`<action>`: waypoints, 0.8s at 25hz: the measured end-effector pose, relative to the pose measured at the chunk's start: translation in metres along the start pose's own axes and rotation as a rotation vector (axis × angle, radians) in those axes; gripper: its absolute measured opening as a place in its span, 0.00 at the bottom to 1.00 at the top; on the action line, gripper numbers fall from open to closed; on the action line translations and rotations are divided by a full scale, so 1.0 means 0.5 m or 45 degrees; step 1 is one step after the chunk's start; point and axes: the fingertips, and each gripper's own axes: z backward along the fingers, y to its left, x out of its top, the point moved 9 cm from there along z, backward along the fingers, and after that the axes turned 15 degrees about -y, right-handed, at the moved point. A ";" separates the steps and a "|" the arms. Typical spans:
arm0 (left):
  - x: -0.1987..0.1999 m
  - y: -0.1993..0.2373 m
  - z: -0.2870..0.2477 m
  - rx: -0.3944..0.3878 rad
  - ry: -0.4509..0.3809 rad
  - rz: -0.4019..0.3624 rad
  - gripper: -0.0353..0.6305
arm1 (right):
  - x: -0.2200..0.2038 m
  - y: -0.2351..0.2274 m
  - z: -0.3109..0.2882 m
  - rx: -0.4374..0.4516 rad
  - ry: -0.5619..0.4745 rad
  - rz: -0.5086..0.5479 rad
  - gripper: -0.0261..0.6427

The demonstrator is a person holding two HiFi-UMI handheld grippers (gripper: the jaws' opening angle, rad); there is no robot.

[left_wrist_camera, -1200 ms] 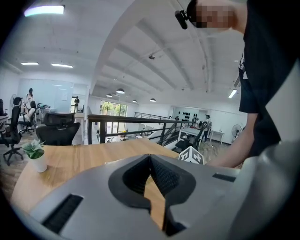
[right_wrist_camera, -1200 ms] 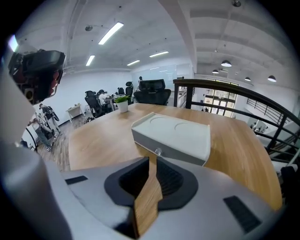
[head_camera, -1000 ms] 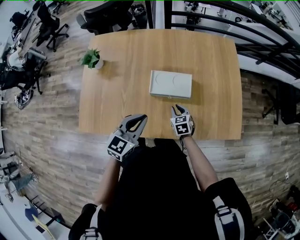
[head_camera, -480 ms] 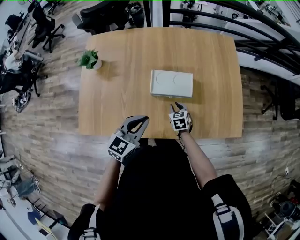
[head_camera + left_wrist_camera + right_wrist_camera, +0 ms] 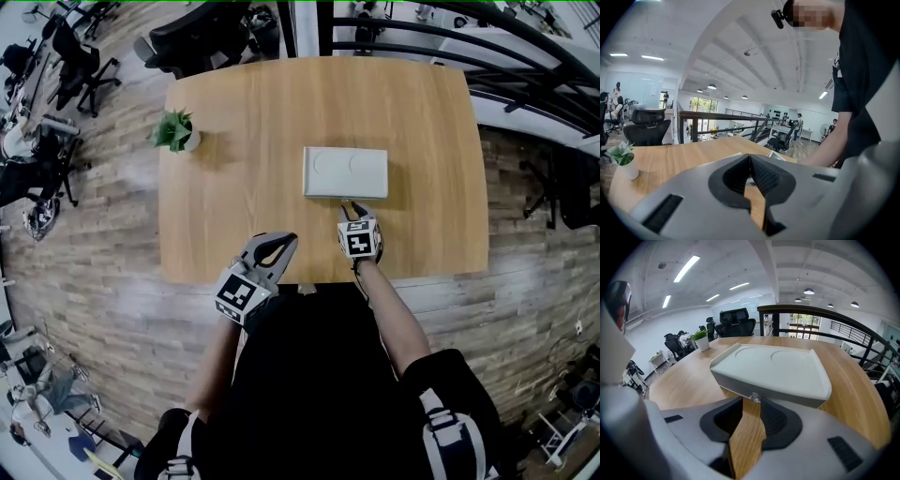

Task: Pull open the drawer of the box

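Moved: R gripper has come fwd to box front, jaws just been opening; L gripper barely shifted
Table: box sits mid-table, a bit right of centre, drawer shut, front faces the person
R gripper: jaws spread, knob at their tips, pads not pressing it yet
L gripper: jaws pressed together, empty, near front edge, well apart from box
Knob: small, clear, low on box front
Risk 1: box prob light & nothing braces it, so whole box may slide w/ the pull instead of drawer opening
Risk 2: knob tiny, pads could close off-centre & slip off
Risk 3: tips close to tabletop, may scrape wood
Room: bare wood btwn box & near edge, looks enough for drawer travel; plant far off at left corner; right & far edges well apart from box
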 end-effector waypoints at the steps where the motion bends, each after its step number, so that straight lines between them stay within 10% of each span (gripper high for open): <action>1: 0.002 0.005 -0.003 -0.007 0.001 -0.001 0.09 | 0.001 0.000 -0.005 -0.010 0.001 -0.015 0.23; 20: -0.005 0.061 0.004 -0.022 0.034 0.023 0.09 | -0.019 0.000 -0.060 -0.150 0.024 -0.199 0.22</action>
